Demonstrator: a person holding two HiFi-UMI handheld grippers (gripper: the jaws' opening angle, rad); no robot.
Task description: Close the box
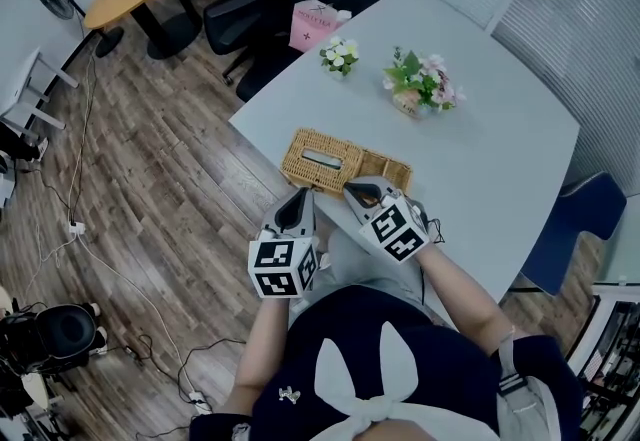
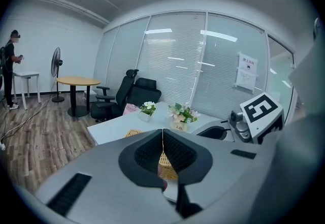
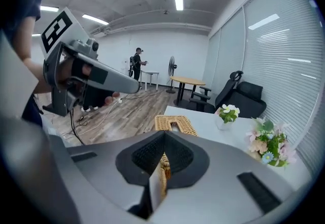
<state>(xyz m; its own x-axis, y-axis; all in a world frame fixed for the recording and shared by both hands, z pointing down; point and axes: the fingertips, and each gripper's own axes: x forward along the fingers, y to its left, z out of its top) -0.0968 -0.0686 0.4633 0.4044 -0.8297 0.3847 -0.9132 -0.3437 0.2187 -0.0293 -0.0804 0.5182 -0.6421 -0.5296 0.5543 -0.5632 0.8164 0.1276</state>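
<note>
The woven wicker box (image 1: 320, 161), rectangular with a braided rim and a dark slot in its top, lies near the edge of the smooth pale-grey worktop (image 1: 500, 159), at 12 o'clock from both tools. The left hand-held gripper (image 1: 300, 197) has its ribbed black pads pressed together on nothing. The right hand-held gripper (image 1: 355, 192) is likewise closed and empty, its tip covering part of a second wicker panel (image 1: 392, 169) at the box's 3 o'clock end. Whether that panel is the lid is unclear.
</note>
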